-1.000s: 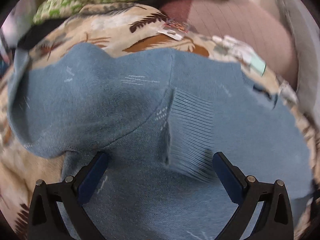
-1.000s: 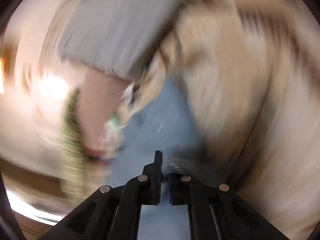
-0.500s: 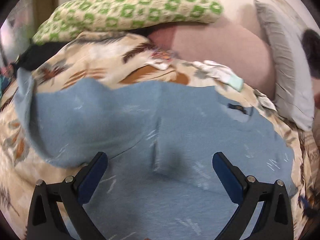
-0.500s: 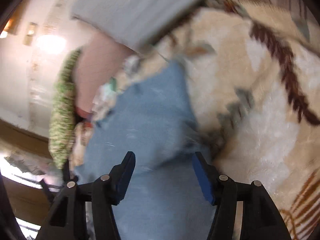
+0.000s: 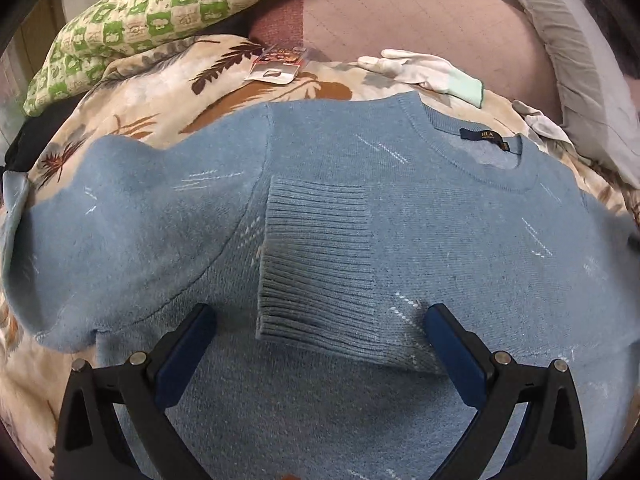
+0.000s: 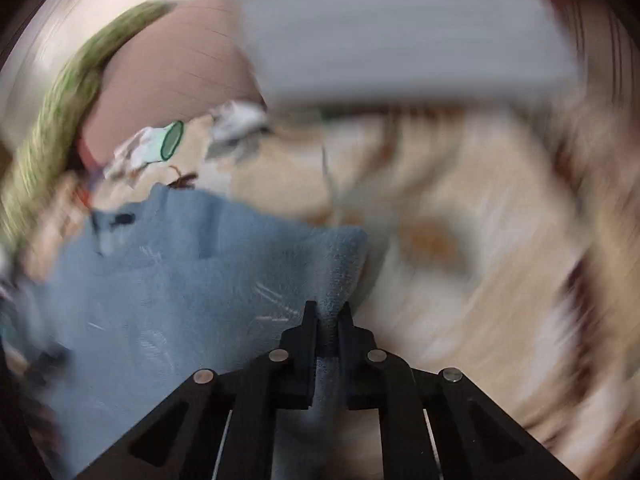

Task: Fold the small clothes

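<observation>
The blue knit sweater [image 5: 420, 248] lies spread flat over a fleecy beige blanket with brown leaf prints [image 5: 168, 92], its round collar toward the blanket's far edge. One sleeve is folded in across the chest, so the ribbed cuff [image 5: 316, 264] rests on the sweater's middle. The left gripper [image 5: 318, 346] hovers low over the near part of the sweater, its blue-padded fingers spread wide on either side of the cuff and gripping nothing. The right gripper [image 6: 327, 322] is clamped tight on a bunched fold of the sweater [image 6: 168, 288] at its right-hand edge, and the cloth rises in a soft ridge into the narrow gap; this view is heavily motion-blurred. Bare blanket runs beyond that edge toward the right.

Past the collar lie a white work glove with a mint-green cuff [image 5: 424, 72] and a small packet with a red and white label [image 5: 276, 68], both just beyond the sweater's far edge. A green-and-cream checked quilted cushion [image 5: 168, 12] sits at the far left, a dusty pink quilted cover [image 5: 420, 20] fills the far middle, and a grey pillow [image 5: 576, 52] lies along the right
</observation>
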